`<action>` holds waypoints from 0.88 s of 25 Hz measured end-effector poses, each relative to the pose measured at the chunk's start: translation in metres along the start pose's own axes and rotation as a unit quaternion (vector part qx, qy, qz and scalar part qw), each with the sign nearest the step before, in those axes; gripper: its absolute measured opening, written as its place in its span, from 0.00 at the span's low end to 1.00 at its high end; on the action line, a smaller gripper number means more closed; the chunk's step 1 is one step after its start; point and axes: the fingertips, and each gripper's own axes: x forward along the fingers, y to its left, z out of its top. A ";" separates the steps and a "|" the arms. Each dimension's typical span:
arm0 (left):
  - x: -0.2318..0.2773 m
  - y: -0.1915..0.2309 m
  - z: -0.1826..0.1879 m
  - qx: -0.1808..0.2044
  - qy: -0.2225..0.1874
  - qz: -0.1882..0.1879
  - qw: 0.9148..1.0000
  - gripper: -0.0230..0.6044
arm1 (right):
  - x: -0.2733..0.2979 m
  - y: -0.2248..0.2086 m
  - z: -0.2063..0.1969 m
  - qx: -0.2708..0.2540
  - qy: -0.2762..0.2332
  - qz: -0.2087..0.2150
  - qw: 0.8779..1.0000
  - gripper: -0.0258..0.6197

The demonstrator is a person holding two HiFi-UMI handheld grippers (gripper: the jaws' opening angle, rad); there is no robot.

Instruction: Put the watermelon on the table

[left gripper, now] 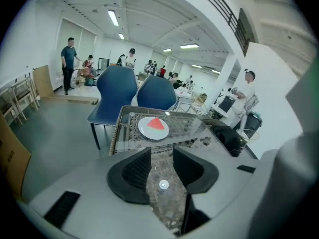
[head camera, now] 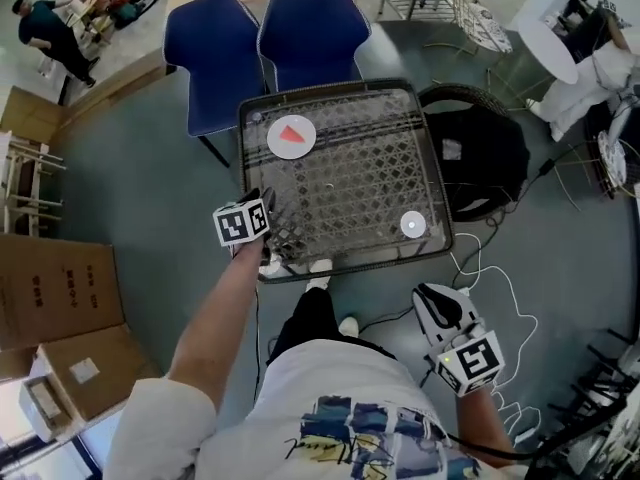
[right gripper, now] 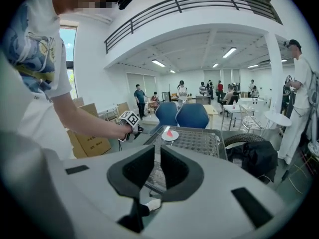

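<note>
A red watermelon wedge [head camera: 292,134] lies on a white plate [head camera: 274,144] at the far left of the glass-topped wicker table [head camera: 340,90]. The left gripper view shows the same wedge [left gripper: 156,123] beyond the jaws. My left gripper [head camera: 275,236] hovers at the table's near left corner, well short of the plate, jaws open and empty [left gripper: 158,156]. My right gripper [head camera: 437,303] hangs off the table's near right corner, above the floor. Its jaws [right gripper: 157,158] stand a narrow slit apart with nothing between them.
A small white disc [head camera: 412,224] lies near the table's near right corner. Two blue chairs [head camera: 215,58] [head camera: 312,33] stand behind the table. Right of it are a black bag [head camera: 485,158] and floor cables [head camera: 490,278]. Cardboard boxes [head camera: 50,288] sit at the left.
</note>
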 end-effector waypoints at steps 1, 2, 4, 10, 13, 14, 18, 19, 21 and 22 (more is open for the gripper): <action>-0.022 -0.009 -0.008 0.009 -0.007 -0.009 1.000 0.25 | -0.006 0.005 -0.005 -0.004 -0.001 0.009 1.000 0.10; -0.045 -0.017 -0.016 0.019 -0.014 -0.014 1.000 0.18 | -0.011 0.010 -0.010 -0.008 -0.002 0.017 1.000 0.10; -0.091 -0.031 -0.031 0.038 -0.027 -0.020 0.999 0.09 | -0.017 0.023 -0.019 -0.014 -0.006 0.039 0.999 0.10; -0.206 -0.091 -0.089 0.067 -0.022 -0.115 0.991 0.05 | -0.029 0.063 -0.033 -0.036 -0.011 0.103 0.994 0.10; -0.252 -0.122 -0.109 0.100 -0.012 -0.161 0.982 0.05 | -0.033 0.081 -0.027 -0.047 -0.022 0.114 0.992 0.10; -0.267 -0.130 -0.112 0.110 -0.015 -0.172 0.979 0.05 | -0.035 0.088 -0.025 -0.052 -0.026 0.117 0.991 0.10; -0.321 -0.159 -0.114 0.195 -0.046 -0.193 0.960 0.05 | -0.044 0.118 -0.015 -0.084 -0.037 0.123 0.988 0.10; -0.335 -0.166 -0.115 0.209 -0.054 -0.204 0.955 0.05 | -0.046 0.127 -0.013 -0.089 -0.038 0.123 0.988 0.10; -0.363 -0.178 -0.116 0.207 -0.065 -0.241 0.946 0.05 | -0.048 0.147 -0.009 -0.095 -0.040 0.126 0.987 0.10; -0.377 -0.181 -0.117 0.198 -0.068 -0.262 0.942 0.05 | -0.048 0.157 -0.007 -0.099 -0.042 0.126 0.986 0.10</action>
